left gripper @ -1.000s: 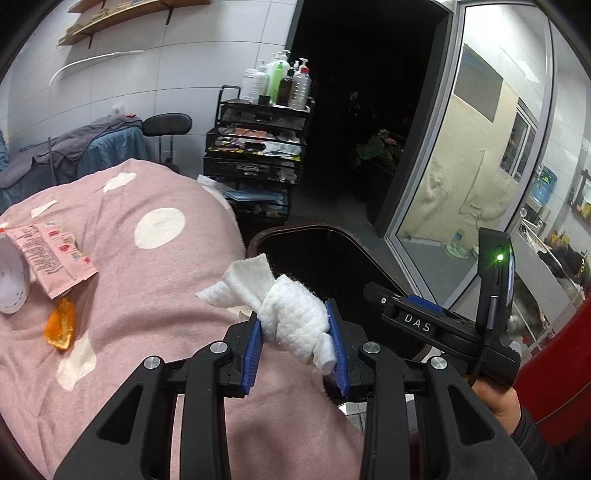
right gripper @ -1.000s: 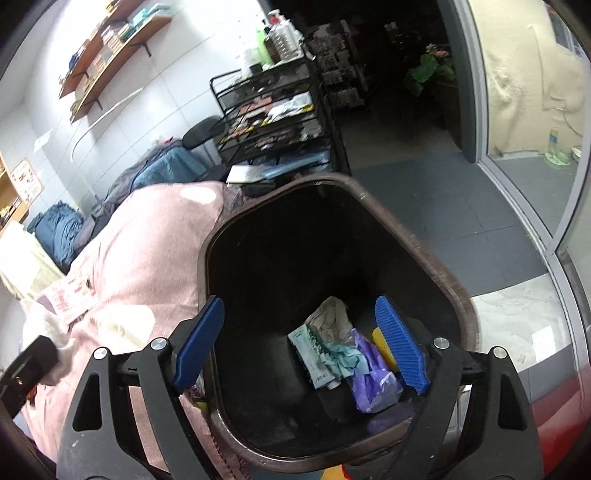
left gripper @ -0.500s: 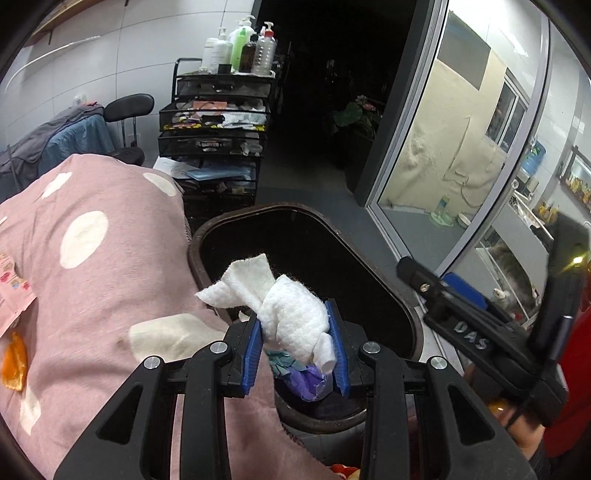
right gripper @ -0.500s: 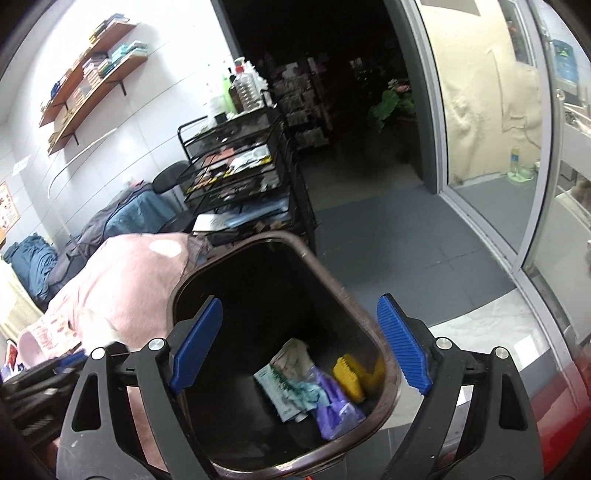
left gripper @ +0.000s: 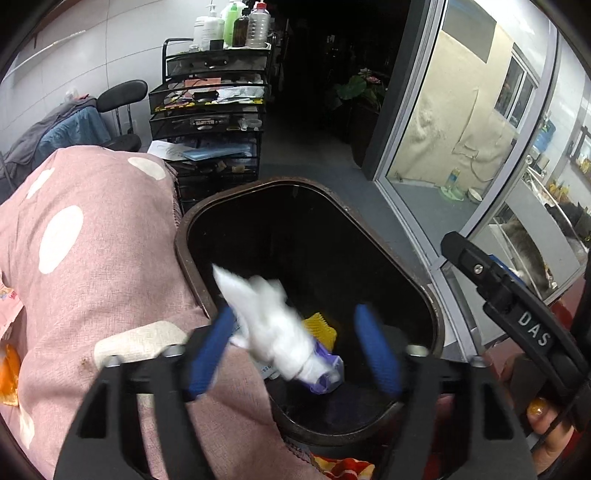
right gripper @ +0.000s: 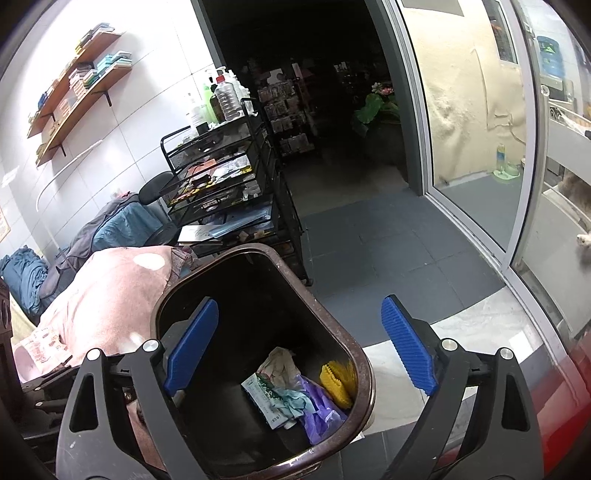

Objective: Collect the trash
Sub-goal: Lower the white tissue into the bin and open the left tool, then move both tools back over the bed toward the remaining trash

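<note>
Left gripper (left gripper: pixel 295 347): jaws opening, blue pads spread, crumpled white tissue wad (left gripper: pixel 273 325) motion-blurred between them, near the left pad, over the mouth of the dark brown plastic trash bin (left gripper: pixel 417 280). Can't tell if the tissue touches that pad.

Right gripper (right gripper: pixel 299 350): jaws opening, already wide, nothing between them, held over the same bin's rim.

Bin contents: yellow ridged piece (right gripper: pixel 338 382), purple plastic wrapper (right gripper: pixel 319 406), green-and-white printed packet (right gripper: pixel 275 397), crumpled paper behind.

Obstacles: pink blanket with white dots (left gripper: pixel 96 258) touches the bin's left rim. On it, at the frame's far left edge: orange wrapper (left gripper: pixel 7 373), pink printed packet (left gripper: pixel 9 304).

Room: black wire-mesh trolley (left gripper: pixel 210 118) just behind the bin, bottles (left gripper: pixel 231 24) on top. Grey tiled floor (right gripper: pixel 388 251), glass sliding door (left gripper: pixel 454 122) right, white tiled wall, wooden shelves (right gripper: pixel 74 85), dark doorway beyond.
</note>
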The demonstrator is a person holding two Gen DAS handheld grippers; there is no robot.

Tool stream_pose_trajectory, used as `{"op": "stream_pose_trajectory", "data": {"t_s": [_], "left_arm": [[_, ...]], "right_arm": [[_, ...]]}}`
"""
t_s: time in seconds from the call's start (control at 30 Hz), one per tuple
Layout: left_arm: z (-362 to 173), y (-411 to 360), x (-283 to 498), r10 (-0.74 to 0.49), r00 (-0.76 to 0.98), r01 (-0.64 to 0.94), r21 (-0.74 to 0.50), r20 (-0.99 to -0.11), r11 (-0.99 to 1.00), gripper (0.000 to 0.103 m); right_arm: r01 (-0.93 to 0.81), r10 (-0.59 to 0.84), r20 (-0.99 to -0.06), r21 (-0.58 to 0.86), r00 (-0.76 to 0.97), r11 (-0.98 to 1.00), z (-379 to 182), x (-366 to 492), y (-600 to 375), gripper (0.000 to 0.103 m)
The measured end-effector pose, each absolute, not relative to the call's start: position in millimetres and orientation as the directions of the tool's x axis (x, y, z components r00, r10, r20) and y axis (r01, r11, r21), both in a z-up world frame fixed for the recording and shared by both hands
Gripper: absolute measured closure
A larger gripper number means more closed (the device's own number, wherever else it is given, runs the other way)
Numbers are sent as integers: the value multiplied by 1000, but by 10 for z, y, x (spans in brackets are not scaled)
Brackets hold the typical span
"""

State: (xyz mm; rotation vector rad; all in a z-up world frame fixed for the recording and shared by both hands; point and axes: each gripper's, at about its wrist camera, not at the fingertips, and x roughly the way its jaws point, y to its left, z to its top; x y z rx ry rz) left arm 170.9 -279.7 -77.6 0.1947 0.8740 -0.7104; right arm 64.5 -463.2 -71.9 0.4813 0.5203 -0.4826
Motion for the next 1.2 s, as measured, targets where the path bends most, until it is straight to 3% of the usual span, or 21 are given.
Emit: {"op": "stream_pose_trajectory", "data": {"t_s": [0.1,0.33,0.8,1.2], "left_arm": [[-762,-2791,1705,-491,441,644,-116,-752,756,17],[-565,-2640,1529,-511,538,636,-75,-670,768,9],[-218,-1936,1246,-488,687,552,-50,-538,832,6],[-229,-1156,1242,-372,760,421,-33,-532,907,6]], "right_arm": [[545,-311,-566,306,763,781,-720,635,-4640,11],[539,-300,-573,308,763,784,-746,655,-4627,8],[451,-204,-577,325,791,831,-695,814,-4333,8],[242,-26,-554,321,832,915,-500,1104,-3584,8]]}}
